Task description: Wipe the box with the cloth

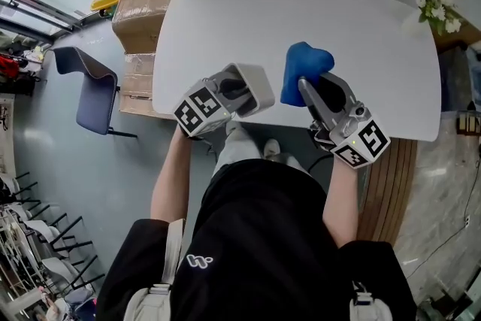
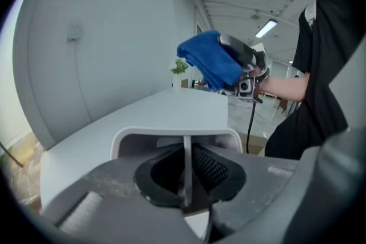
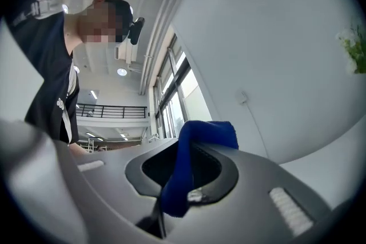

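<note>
**A:** How far along is the wiping?

**B:** I'd say it is set up but not under way. At the table's near edge, the left gripper has its jaws closed on one thin wall of the pale open box. The box looks held up and tilted rather than flat on the table. I can't tell whether any corner rests on it.

**A:** And the cloth?

**B:** The blue cloth is bunched and pinched in the right gripper, whose jaws are shut on it. It hangs over the table just right of the box. There is a gap between them and no contact.

**A:** So what's left?

**B:** By my reading, all of it: bringing the cloth onto the box and rubbing its faces. I can't see any dirt or wiped patch either way.

**A:** And the surface?

**B:** It is a white table with rounded corners, bare beyond the two held things.

**A:** And the room?

**B:** Off the table's left edge there are stacked cardboard cartons and a blue chair on a grey floor. White flowers stand at the table's far right corner. A plain white wall lies beyond the table.
</note>
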